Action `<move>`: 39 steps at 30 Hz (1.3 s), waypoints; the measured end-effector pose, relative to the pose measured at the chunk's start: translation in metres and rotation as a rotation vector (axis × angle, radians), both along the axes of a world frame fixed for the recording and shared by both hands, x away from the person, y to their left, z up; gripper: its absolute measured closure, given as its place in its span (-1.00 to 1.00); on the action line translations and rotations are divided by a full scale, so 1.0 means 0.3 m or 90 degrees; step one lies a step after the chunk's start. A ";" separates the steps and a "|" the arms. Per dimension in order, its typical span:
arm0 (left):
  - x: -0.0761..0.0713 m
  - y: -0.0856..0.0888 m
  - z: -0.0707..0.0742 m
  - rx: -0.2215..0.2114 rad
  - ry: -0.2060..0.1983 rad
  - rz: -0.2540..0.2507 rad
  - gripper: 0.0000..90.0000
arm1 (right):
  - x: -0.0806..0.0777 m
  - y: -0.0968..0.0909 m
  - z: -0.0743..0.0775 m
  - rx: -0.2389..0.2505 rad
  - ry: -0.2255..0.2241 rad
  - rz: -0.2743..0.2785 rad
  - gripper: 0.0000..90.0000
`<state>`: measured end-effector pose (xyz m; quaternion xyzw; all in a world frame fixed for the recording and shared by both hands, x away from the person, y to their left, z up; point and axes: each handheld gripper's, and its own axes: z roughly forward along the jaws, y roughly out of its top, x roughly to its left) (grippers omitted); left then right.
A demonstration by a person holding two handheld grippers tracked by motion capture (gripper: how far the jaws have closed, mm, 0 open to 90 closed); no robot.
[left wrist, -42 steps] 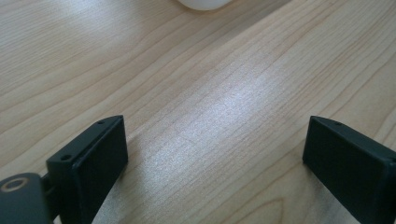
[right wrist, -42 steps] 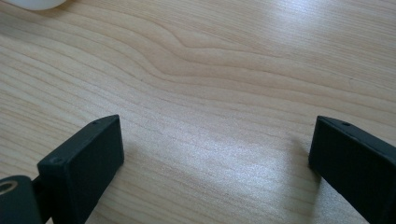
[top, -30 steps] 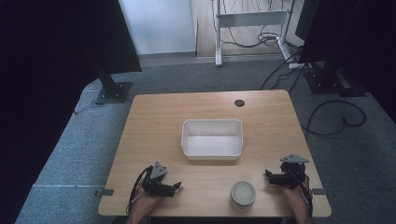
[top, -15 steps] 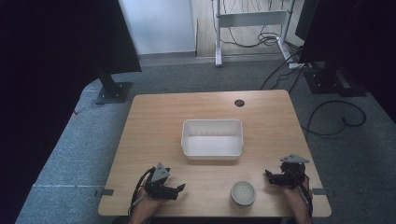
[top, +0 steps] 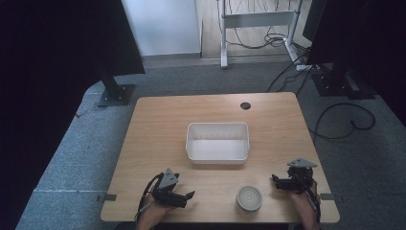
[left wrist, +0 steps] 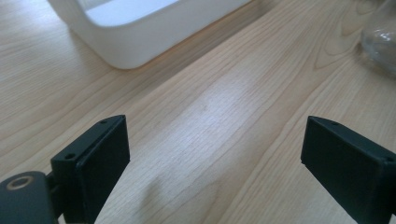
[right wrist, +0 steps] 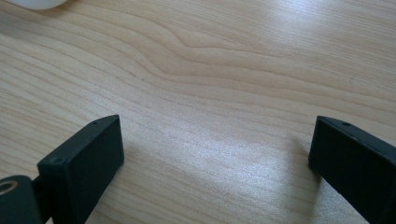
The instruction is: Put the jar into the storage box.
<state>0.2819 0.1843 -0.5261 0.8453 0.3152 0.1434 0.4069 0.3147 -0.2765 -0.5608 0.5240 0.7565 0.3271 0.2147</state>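
A white rectangular bin stands empty in the middle of the wooden table. A round lidded jar sits near the front edge, between my two grippers. My left gripper rests low at the front left, open, pointing right toward the jar. In the left gripper view the bin lies ahead at upper left and the glass jar at the far right edge, with bare wood between the jaws. My right gripper lies at the front right, open, over bare wood.
A small dark round hole marks the table's far side. Dark stands and cables lie on the grey carpet beyond the table. A white corner of the bin peeks in at the top left of the right gripper view.
My left gripper has shifted slightly right and toward the front edge. The right gripper, jar and bin have stayed put.
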 end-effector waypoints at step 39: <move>-0.038 -0.208 0.043 -0.009 -0.015 -0.129 -0.90 | 0.000 0.000 0.000 0.000 0.000 0.000 -0.94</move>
